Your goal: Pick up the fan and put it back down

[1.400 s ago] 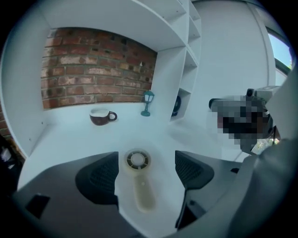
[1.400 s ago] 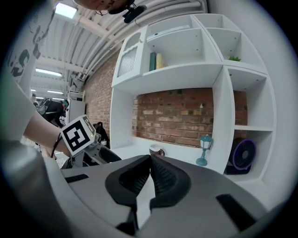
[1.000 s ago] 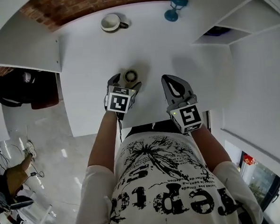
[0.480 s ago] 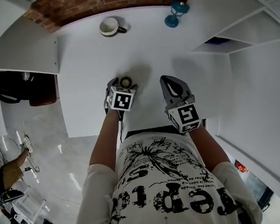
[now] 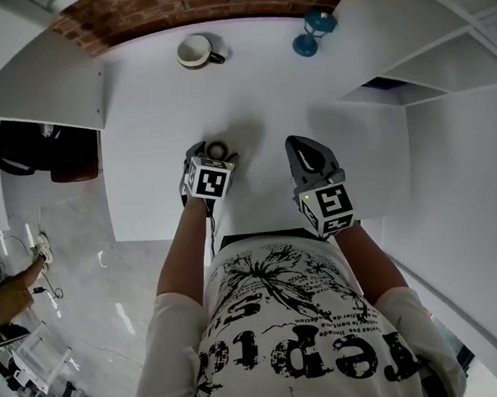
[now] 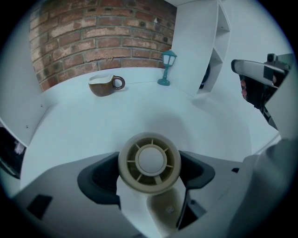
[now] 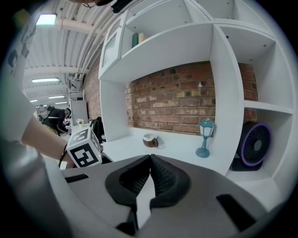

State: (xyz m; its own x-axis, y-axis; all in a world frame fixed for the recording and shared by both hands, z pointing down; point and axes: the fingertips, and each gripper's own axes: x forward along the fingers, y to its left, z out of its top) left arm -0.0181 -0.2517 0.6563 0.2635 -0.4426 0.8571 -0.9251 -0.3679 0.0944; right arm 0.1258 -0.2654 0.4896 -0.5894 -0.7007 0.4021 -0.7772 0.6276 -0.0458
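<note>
Left tool (image 5: 214, 154): jaws closed on the small beige fan (image 6: 149, 161), one dark pad against each side of its round grille. The grille faces the left gripper camera, and the fan's base shows below it. The fan sits over the near-centre area of the white desk (image 5: 158, 98); whether it touches the desk surface cannot be determined.

Right tool (image 7: 150, 160): jaws together at the tips, nothing between them, positioned beside the left tool over the desk's near edge.

At the far edge, near the brick wall: a mug (image 5: 196, 50) and a blue lantern (image 5: 313, 26), well apart.
</note>
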